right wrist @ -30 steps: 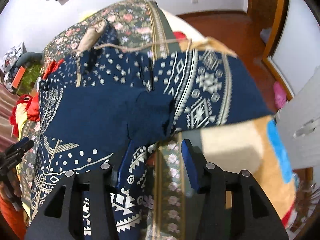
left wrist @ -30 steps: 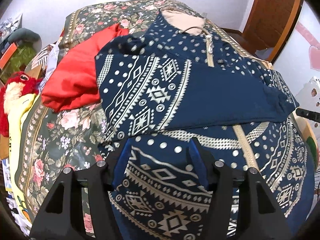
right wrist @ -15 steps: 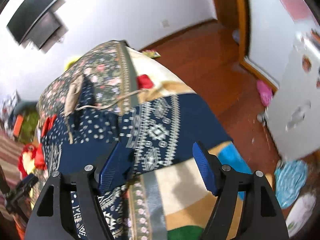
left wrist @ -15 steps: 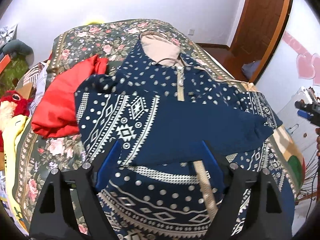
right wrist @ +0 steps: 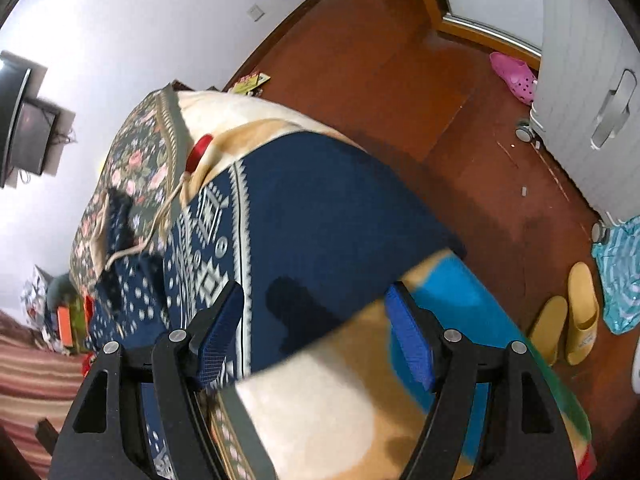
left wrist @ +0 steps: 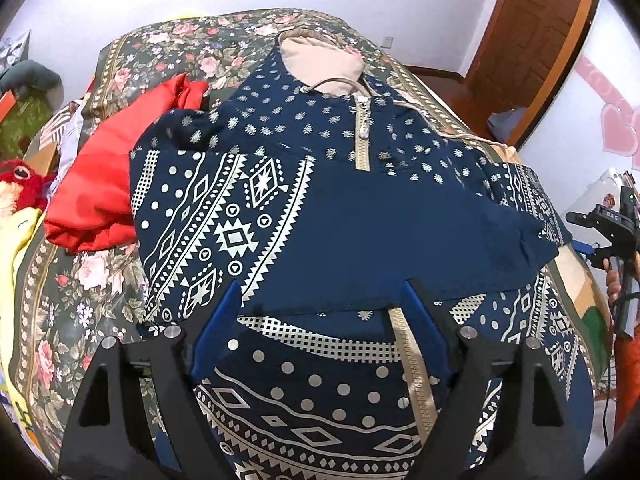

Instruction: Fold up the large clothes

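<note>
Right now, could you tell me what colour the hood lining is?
Beige hood lining; clearest in the left wrist view.

Right gripper (right wrist: 316,320) at lower centre, jaws spread above navy patterned hoodie sleeve (right wrist: 320,216) draped over bed edge; yellow slippers (right wrist: 568,316) at right on floor

Even indoor light is filling the room; fisheye bending is darkening the corners, and the right-wrist view is smearing.
</note>
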The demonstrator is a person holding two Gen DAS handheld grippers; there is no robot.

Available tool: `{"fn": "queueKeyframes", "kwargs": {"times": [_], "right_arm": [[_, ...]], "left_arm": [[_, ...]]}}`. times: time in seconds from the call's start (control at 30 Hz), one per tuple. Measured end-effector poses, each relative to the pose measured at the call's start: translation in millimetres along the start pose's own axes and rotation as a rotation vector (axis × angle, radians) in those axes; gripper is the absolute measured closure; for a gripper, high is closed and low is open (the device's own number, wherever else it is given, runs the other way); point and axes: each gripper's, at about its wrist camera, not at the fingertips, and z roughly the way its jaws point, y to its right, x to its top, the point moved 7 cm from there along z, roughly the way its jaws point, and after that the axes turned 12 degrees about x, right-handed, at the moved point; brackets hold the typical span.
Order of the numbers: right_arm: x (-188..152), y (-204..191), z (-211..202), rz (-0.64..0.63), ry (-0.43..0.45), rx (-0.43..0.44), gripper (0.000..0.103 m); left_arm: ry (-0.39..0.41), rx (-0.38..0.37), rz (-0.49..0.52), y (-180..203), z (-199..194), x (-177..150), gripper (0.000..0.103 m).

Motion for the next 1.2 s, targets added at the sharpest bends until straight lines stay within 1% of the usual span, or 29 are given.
{"fn": "queueKeyframes", "kwargs": {"times": [0.07, 0.23, 0.3, 0.37, 0.4, 0.43, 0.47, 0.57, 0.63, 0.67, 0.77, 0.83, 0.9, 0.97, 1.0, 1.07, 1.13, 1.2], "right_arm": [[6, 3, 8, 0.011, 0.009, -0.004, 0.033], [23, 6, 23, 0.006, 0.048, -0.078, 0.034], [28, 4, 22, -0.014, 0.078, -0.125, 0.046], [33, -2, 21, -0.048, 0.095, -0.157, 0.072], [35, -6, 20, -0.062, 0.097, -0.162, 0.078], [36, -9, 18, -0.073, 0.101, -0.164, 0.089], [36, -12, 16, -0.084, 0.106, -0.160, 0.093], [37, -35, 3, -0.143, 0.139, -0.121, 0.095], [36, -61, -12, -0.225, 0.173, -0.114, 0.095], [35, -75, -19, -0.270, 0.189, -0.109, 0.095], [26, -124, -37, -0.410, 0.224, -0.060, 0.095], [16, -155, -43, -0.491, 0.229, -0.025, 0.095], [-2, -187, -45, -0.560, 0.192, 0.055, 0.095], [-25, -215, -40, -0.602, 0.123, 0.152, 0.095], [-36, -226, -36, -0.625, 0.099, 0.177, 0.095], [-55, -238, -27, -0.659, 0.050, 0.201, 0.095], [-79, -246, -6, -0.677, -0.024, 0.214, 0.095], [-101, -243, 18, -0.683, -0.103, 0.193, 0.095]], "left_arm": [[-0.008, 0.002, -0.013, -3, 3, -1, 0.022], [-0.025, 0.004, -0.034, -6, 7, -4, 0.022], [-0.028, 0.011, -0.034, -7, 9, -6, 0.022], [-0.032, 0.019, -0.033, -8, 10, -7, 0.022], [-0.032, 0.018, -0.034, -9, 10, -8, 0.022], [-0.032, 0.017, -0.034, -9, 9, -9, 0.022], [-0.030, 0.018, -0.035, -10, 9, -9, 0.022], [-0.022, 0.023, -0.038, -13, 5, -10, 0.022], [-0.018, 0.017, -0.045, -14, 2, -11, 0.022], [-0.016, 0.015, -0.048, -15, 0, -11, 0.022], [-0.004, 0.011, -0.051, -18, -7, -11, 0.022], [0.006, 0.007, -0.052, -19, -12, -12, 0.022], [0.015, 0.005, -0.056, -21, -16, -12, 0.022], [0.019, 0.003, -0.059, -24, -20, -14, 0.022], [0.021, 0.002, -0.062, -25, -22, -15, 0.022], [0.023, -0.004, -0.069, -28, -25, -17, 0.022], [0.025, -0.008, -0.072, -30, -27, -19, 0.022], [0.028, -0.006, -0.075, -33, -30, -22, 0.022]]}}
